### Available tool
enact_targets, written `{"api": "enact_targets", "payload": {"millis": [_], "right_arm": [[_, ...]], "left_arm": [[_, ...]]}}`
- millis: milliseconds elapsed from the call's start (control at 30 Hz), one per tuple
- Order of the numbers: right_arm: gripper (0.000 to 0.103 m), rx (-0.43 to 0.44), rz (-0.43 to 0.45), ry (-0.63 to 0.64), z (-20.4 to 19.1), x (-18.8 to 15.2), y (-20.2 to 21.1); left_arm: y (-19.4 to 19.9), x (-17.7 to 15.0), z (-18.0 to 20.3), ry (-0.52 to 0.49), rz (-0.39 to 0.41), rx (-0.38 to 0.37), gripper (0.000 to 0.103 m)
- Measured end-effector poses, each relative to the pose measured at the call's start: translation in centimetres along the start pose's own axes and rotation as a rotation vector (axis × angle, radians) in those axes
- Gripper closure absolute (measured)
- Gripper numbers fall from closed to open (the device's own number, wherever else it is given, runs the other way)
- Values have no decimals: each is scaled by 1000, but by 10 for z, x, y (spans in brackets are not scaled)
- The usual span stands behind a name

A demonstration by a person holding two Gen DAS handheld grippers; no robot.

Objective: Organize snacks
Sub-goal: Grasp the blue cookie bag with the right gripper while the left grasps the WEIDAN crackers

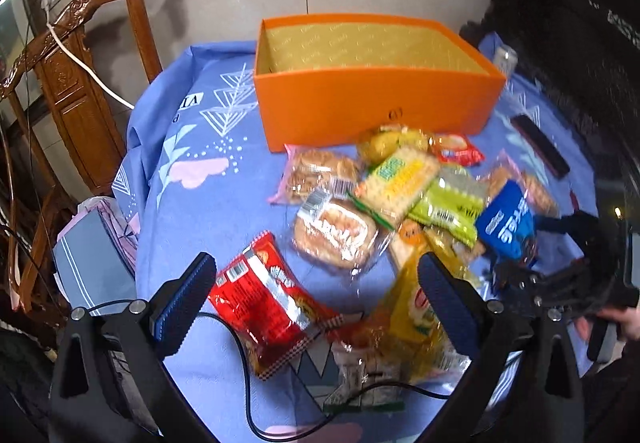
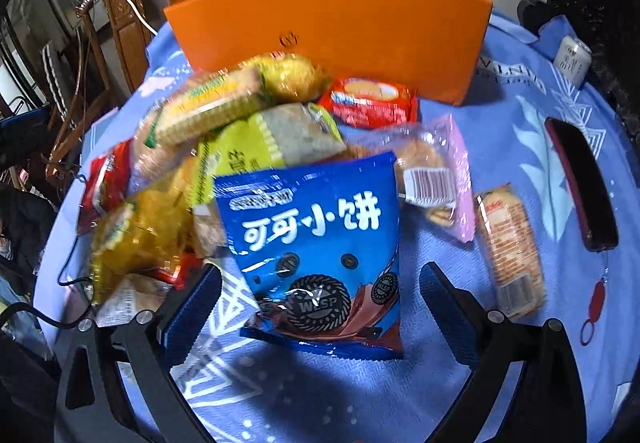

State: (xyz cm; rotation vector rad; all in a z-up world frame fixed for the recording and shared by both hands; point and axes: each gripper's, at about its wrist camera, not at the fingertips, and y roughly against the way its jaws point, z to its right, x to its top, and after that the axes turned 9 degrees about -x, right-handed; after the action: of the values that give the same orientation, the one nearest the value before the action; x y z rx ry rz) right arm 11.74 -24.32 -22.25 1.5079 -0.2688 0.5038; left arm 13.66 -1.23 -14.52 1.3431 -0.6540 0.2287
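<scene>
Left wrist: from the worktop's near-left, high, facing the open orange cardboard box (image 1: 376,111).
Right wrist: low, close behind the blue cookie packet (image 2: 316,239), facing the box.
Shared: snack pile, box, blue patterned tablecloth (image 1: 208,203).

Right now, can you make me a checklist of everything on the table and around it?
Surface: round table under a blue patterned cloth.
Job's things: orange box, open top, nothing seen inside; snack packets piled in front of it, among them a blue cookie bag, a red bag and a yellow bag.
Clutter: dark phone and a white can at the right side.
Claws: left claw open over the red and yellow bags; right claw open around the blue cookie bag.
Cables: black cable on the cloth; white cord on the chair.
Surroundings: carved wooden chair, tiled floor.
</scene>
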Motion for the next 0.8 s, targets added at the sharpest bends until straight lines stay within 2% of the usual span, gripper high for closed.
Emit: {"api": "enact_targets", "payload": {"millis": [67,267,500,633,800], "right_arm": [[36,10,-24,-19,3,-4,-9],[39,35,-29,-36,4,-9,-9],[40,40,-29,-92,12,-16,-6],[41,43,-6,-100,11,-18,6],[41,59,14,-143,17,-16,17]], "left_arm": [[-2,-4,0,-9,-9,11,4],[-5,-7,-7,-27,-13,31,4],[-25,-14,-44,46,-61,54,4],[-37,-3,-43,15,-61,16,4],[-56,27,-12,-72,-55,-55,4]]}}
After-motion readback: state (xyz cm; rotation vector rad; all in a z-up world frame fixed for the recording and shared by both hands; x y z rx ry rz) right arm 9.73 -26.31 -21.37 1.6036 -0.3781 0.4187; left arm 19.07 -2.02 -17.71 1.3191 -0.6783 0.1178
